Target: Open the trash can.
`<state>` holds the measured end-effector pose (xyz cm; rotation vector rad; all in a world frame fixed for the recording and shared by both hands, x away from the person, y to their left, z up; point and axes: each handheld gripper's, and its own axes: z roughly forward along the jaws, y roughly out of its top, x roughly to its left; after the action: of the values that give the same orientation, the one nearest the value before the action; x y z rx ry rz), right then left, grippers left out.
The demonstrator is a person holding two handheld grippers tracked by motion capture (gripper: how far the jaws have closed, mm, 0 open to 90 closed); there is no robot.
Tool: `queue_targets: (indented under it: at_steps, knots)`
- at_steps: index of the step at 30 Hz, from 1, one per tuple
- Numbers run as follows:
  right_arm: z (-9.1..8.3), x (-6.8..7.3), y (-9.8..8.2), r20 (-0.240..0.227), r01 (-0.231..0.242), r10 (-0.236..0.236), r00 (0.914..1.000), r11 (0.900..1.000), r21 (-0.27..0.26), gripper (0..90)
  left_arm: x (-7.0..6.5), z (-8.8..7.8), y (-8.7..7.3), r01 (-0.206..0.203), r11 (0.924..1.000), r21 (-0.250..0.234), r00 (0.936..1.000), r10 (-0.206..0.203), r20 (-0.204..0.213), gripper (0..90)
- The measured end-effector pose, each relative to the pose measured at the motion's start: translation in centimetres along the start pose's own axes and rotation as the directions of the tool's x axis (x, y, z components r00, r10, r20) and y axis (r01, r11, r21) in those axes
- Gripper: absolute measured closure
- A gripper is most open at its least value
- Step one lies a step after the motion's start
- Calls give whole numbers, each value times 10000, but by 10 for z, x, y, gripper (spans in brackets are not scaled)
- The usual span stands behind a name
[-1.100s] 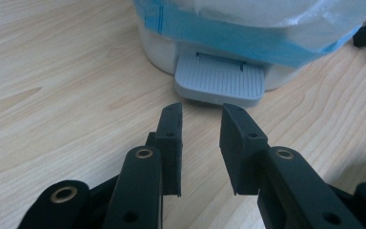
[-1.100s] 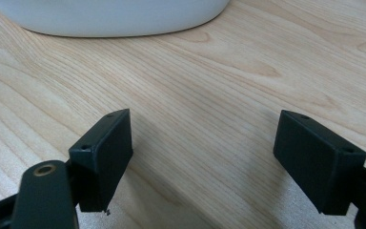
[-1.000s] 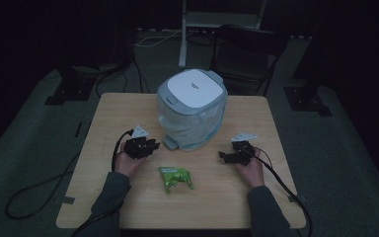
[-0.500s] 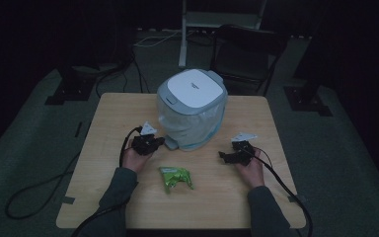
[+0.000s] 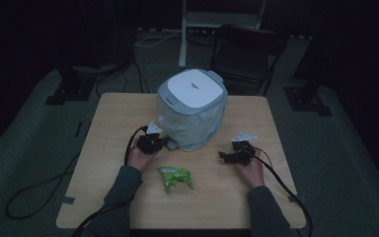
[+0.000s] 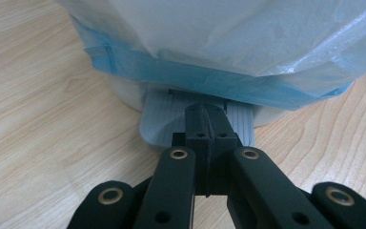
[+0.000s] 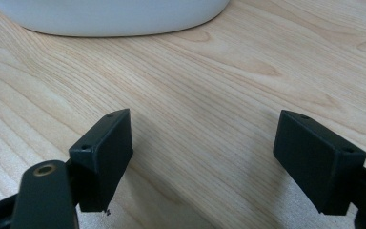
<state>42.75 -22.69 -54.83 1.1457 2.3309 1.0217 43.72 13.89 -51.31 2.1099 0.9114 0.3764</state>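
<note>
A wooden table (image 5: pixel 108 148) carries a white pedal bin (image 5: pixel 192 106) lined with a clear, blue-edged bag (image 6: pixel 248 43). The left gripper (image 5: pixel 164 143), jaws shut with nothing between them, rests its tips over the bin's grey pedal (image 6: pixel 159 119), likely to press the lid open. The right gripper (image 5: pixel 225 156) waits wide open and empty. A green snack packet (image 5: pixel 175 178) lies between the hands; the lid's small mark is unreadable.

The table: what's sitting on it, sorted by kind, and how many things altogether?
White pedal bin with a plastic liner: 1
Green snack packet: 1
Hand-held black tools: 2, the left tool, shut, at the bin's pedal, and the right tool, open
Total: 4 on the table
</note>
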Motion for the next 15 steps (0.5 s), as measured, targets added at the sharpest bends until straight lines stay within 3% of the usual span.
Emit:
queue_targets:
  at_steps: [15]
  knots:
    - [0, 0, 0, 4, -13, 13, 10000, 10000, 12, 199, 1, 7, -2, -55, 10000, -38, 10000, 54, -39, 900]
